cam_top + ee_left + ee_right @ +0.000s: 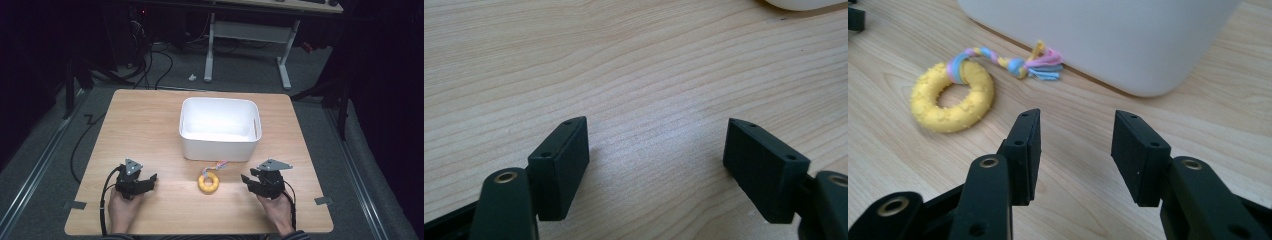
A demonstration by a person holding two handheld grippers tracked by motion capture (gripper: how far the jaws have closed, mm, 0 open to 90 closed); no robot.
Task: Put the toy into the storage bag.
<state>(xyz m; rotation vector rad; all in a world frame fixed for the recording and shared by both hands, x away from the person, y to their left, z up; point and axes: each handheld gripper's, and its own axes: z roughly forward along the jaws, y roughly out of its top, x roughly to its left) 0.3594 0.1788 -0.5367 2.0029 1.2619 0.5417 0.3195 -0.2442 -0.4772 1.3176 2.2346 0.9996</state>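
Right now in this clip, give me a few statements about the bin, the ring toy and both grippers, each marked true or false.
1. The white bin holds the toy. False: the yellow ring toy lies on the table in front of it.
2. The left gripper is open and empty. True.
3. The right gripper is shut on the ring. False: it is open, apart from it.
4. A braided rope is tied to the ring. True.
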